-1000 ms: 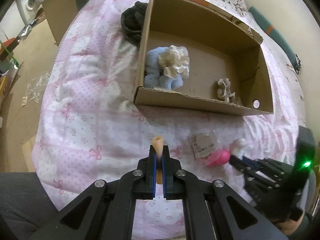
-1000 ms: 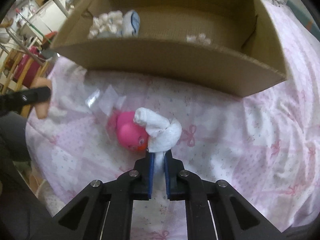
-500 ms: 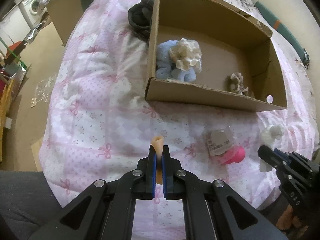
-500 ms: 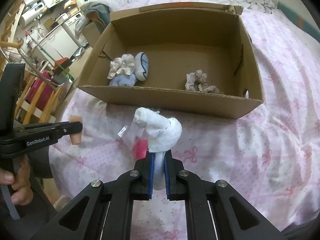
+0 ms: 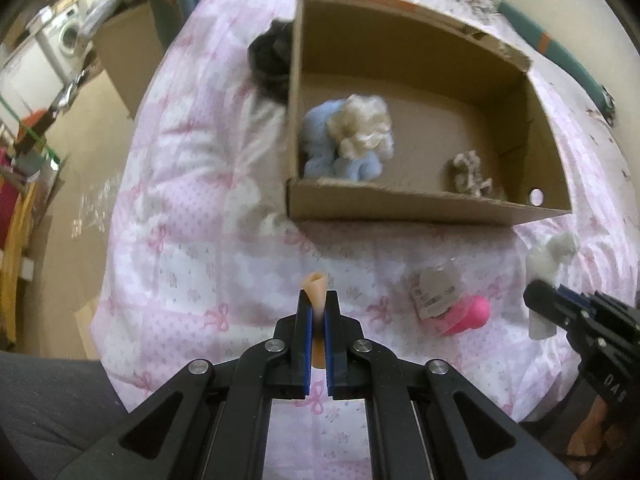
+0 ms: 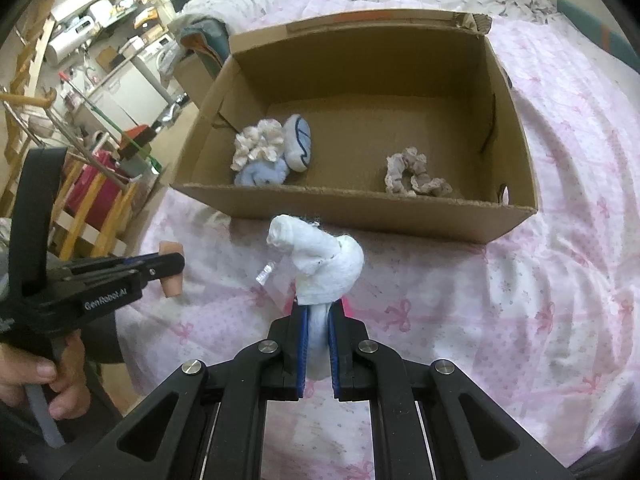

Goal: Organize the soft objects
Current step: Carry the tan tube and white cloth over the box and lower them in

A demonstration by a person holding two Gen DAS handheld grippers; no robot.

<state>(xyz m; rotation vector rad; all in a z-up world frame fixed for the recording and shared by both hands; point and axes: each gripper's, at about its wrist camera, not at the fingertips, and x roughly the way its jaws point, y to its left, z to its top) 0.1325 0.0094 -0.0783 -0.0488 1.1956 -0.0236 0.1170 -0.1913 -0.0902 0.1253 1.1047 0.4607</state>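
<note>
In the left wrist view, the left gripper [image 5: 316, 312] is squeezed tight on a small peach toy [image 5: 316, 286] that sticks up between its tips, above the pink bed cover [image 5: 180, 280]. The box [image 5: 400, 204] sits farther up the bed. A pink toy [image 5: 470, 314] lies on the cover to the right. In the right wrist view, the right gripper [image 6: 318, 316] is clamped on a white sock [image 6: 320, 260], held up just in front of the box's near wall [image 6: 360, 216].

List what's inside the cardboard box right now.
Inside the cardboard box: a cream scrunchie on a blue fluffy item, a pale blue pouch, a beige scrunchie. Anything beneath the pile is hidden.
</note>
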